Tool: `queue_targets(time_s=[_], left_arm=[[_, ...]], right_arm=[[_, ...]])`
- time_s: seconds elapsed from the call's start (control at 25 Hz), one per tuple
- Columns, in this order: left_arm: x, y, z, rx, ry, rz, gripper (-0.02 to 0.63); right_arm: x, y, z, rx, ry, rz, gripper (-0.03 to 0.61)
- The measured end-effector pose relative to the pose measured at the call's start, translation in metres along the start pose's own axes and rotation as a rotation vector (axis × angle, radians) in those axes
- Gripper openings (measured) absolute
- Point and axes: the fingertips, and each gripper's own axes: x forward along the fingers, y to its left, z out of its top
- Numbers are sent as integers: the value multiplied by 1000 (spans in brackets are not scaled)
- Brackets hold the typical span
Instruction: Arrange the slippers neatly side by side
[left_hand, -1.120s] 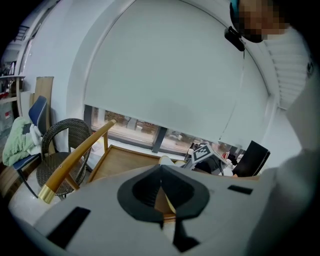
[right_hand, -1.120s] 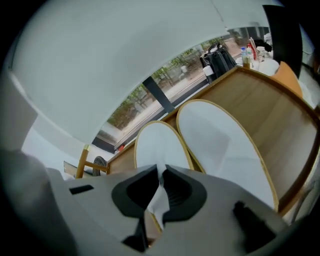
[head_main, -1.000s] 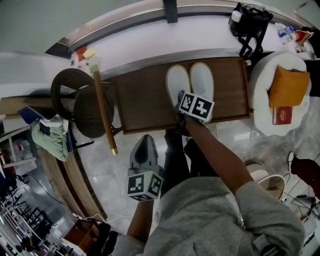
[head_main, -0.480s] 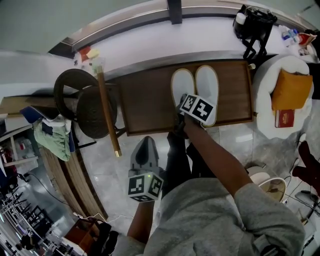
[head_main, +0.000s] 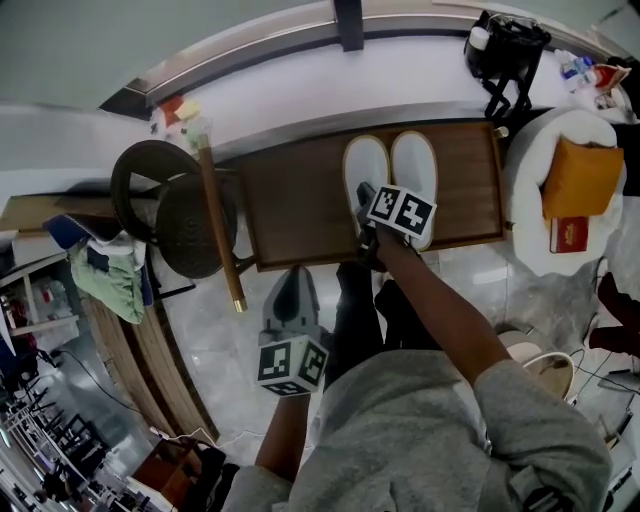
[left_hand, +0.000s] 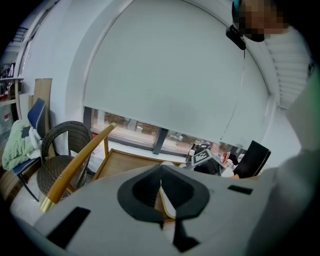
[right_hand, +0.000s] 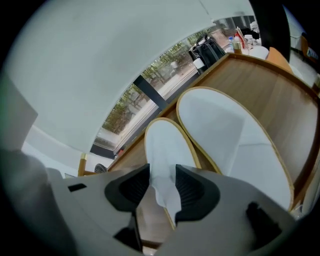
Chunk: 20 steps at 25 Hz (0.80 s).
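**Right gripper (right_hand: 162, 175) just opened wide, slipper (right_hand: 167, 142) edge left loose between the jaws**
If the fabric were snagged on withdrawal, it could be dragged away from the second slipper (right_hand: 235, 135) at the jaws' right.

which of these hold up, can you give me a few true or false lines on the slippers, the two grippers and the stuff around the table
1. The two slippers lie side by side on the wooden table. True.
2. The right gripper is clamped shut on a slipper. False: its jaws have just been opening and stand apart, with the slipper's heel end between them.
3. The left gripper holds the other slipper. False: its jaws are together and empty, away from the table.
4. A wicker chair stands beside the table. True.
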Motion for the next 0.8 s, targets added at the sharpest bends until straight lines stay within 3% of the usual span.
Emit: queue_targets(time_s=[0.24,0.44,0.64,0.8], left_arm=[[-3,-15,11,25,-28,-30,14],[-8,-39,26,57,-72,-72,14],[-25,-71,34,94,-115,-106,14],[-50,-102,35,151,-146,-139,14]], right_arm=[[-42,17,16,-138,-35,80,149],[-105,38,34,-453,-77,213,149],[-206,22,67,-755,-228,307,147],[-291,-9,85,-903,-372,281,106]])
